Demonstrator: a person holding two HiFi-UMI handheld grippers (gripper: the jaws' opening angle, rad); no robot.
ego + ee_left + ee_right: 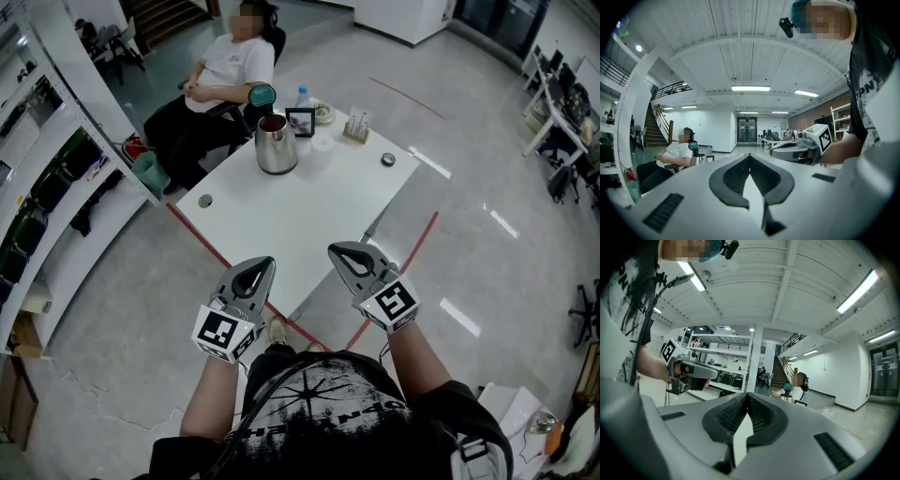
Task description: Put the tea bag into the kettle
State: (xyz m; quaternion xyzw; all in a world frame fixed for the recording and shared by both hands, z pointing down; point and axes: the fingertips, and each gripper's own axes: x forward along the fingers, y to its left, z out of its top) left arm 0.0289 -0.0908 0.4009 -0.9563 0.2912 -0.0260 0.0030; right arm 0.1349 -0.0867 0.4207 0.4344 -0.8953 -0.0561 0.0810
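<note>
The steel kettle (277, 142) stands lid-off at the far side of the white table (281, 225), with a seated person (225, 75) just behind it. A small holder of packets (356, 125) stands to its right; I cannot make out a single tea bag. Both grippers hover off the table's near edge, pointing at it. My left gripper (265, 265) is shut and empty, and so is my right gripper (339, 251). In the left gripper view the jaws (750, 155) meet, with the kettle (697, 159) far ahead. The right gripper view shows closed jaws (746, 394) and the kettle (786, 398) in the distance.
Around the kettle stand a small picture frame (300, 120), a water bottle (302, 96), a white cup (322, 145) and a teal round object (262, 95). A small dark disc (388, 159) lies at the table's right. Shelving (56, 178) runs along the left; red tape (412, 258) marks the floor.
</note>
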